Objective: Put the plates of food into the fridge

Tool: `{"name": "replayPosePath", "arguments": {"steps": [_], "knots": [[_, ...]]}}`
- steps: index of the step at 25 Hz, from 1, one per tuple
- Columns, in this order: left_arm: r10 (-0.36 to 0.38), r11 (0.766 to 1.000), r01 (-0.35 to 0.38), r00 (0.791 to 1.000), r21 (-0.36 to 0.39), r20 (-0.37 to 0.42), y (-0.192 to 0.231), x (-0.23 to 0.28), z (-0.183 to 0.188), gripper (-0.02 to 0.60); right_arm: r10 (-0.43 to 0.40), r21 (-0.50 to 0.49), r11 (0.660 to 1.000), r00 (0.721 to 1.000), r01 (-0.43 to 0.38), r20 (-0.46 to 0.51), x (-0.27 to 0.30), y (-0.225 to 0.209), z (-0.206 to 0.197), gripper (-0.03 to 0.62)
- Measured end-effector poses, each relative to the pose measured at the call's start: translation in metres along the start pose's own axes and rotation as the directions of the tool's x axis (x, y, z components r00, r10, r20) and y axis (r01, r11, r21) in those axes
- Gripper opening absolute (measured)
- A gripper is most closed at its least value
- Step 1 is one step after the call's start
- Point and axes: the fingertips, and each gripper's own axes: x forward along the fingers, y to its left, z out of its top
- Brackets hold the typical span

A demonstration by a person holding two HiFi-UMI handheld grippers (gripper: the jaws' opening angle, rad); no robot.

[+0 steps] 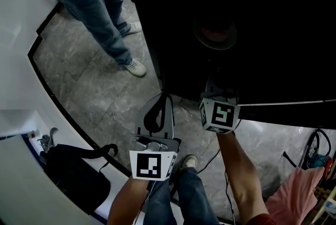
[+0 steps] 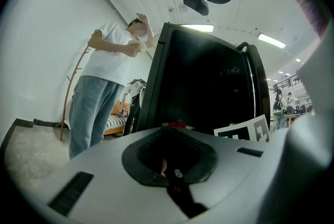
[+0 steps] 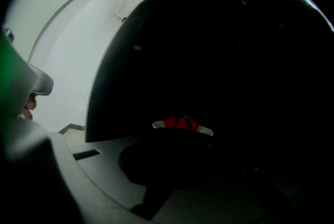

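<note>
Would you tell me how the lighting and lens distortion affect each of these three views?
Head view: the tall black fridge is underexposed, so the white plate of red food barely shows. Left gripper view: strong fisheye bending, with a bright streak along the fridge's top. Right gripper view: almost all deep shadow; only the plate and the pale wall read clearly.

Grey stone-tile floor: bystander's white shoes beyond the fingers of left gripper, black fridge standing just right of them.
</note>
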Motion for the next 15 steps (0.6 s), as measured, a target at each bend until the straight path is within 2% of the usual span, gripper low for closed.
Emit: {"name": "replayPosePath", "arguments": {"steps": [7,15], "knots": [[0.002,1.000,-0.002,1.000,0.006,0.009,-0.002,-0.001,0.004,0.006,0.034,-0.048,0.998,0.994,-0.029,0.105,-0.022,0.008,0.032,0.011],[-0.007,1.000,0.006,1.000,0.019,0.023,-0.009,-0.003,0.011,0.006,0.048,-0.042,0.998,0.979,-0.041,0.200,-0.050,0.016,0.067,0.011]]}}
